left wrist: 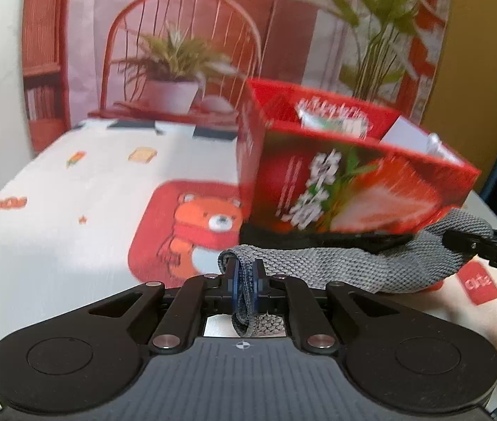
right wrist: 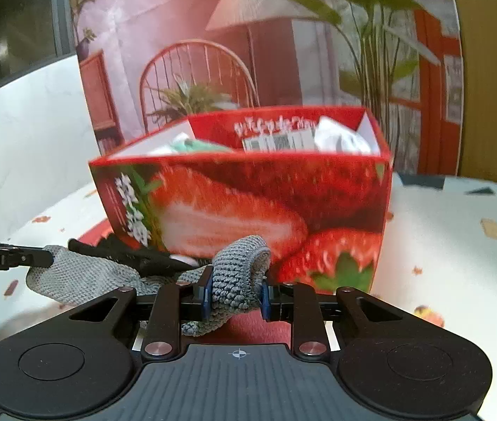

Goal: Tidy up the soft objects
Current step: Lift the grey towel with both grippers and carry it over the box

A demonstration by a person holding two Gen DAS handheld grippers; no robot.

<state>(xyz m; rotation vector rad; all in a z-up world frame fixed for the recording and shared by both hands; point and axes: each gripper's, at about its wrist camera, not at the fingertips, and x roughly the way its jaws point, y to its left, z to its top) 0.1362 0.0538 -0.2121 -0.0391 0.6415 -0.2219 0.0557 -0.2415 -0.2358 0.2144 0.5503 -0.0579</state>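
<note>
Grippers are holding one gray knitted cloth [left wrist: 353, 266] by its two ends. The left gripper [left wrist: 245, 280] is squeezing tight on one end, and a bit of cloth is hanging down behind its blue pads [left wrist: 236, 282]. The right gripper [right wrist: 236, 293] is pinching a thick, bunched-up fold of the other end, so its jaws are standing a little apart around it. The cloth is stretching between them, just in front of a red strawberry box [right wrist: 248, 203]. Something black [right wrist: 129, 252] is lying beside the cloth at the foot of the box, but it is too blurry to tell what it is. The box is sitting open on a white tablecloth [left wrist: 73, 217] with a bear picture [left wrist: 206, 224]. Inside the box, white and green soft things [right wrist: 199, 145] are peeking over the rim. Behind the table, a backdrop [left wrist: 185, 28] is showing a chair and plants.
</note>
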